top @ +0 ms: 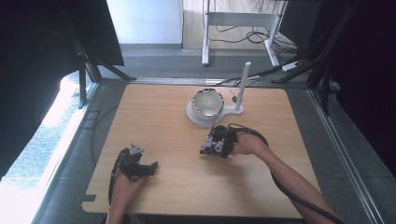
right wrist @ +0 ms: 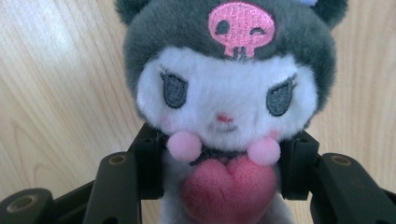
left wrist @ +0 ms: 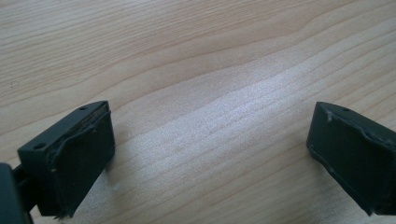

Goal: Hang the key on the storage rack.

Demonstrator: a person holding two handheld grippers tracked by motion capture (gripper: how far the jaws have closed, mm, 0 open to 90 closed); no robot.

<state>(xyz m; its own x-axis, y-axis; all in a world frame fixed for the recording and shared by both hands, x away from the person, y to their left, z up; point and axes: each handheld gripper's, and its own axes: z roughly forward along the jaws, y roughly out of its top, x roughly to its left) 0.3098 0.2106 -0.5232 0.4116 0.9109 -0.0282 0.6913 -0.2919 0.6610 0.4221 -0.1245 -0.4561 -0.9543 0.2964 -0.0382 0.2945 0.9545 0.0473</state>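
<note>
The small plush doll with a grey hood and white face [right wrist: 226, 93] sits between the black jaws of the right gripper [right wrist: 219, 172], which are clamped on its body just below the chin. Its hood bears a pink embroidered skull, two pink pompoms hang under the face, and a pink felt heart lies on its chest. That gripper [top: 211, 145] is held near the middle of the light wooden bench [top: 154, 112], just in front of the white stand carrying a shiny bowl [top: 208, 103]. The left gripper [left wrist: 210, 154] rests near the bench's front left corner, jaws wide apart over bare wood.
</note>
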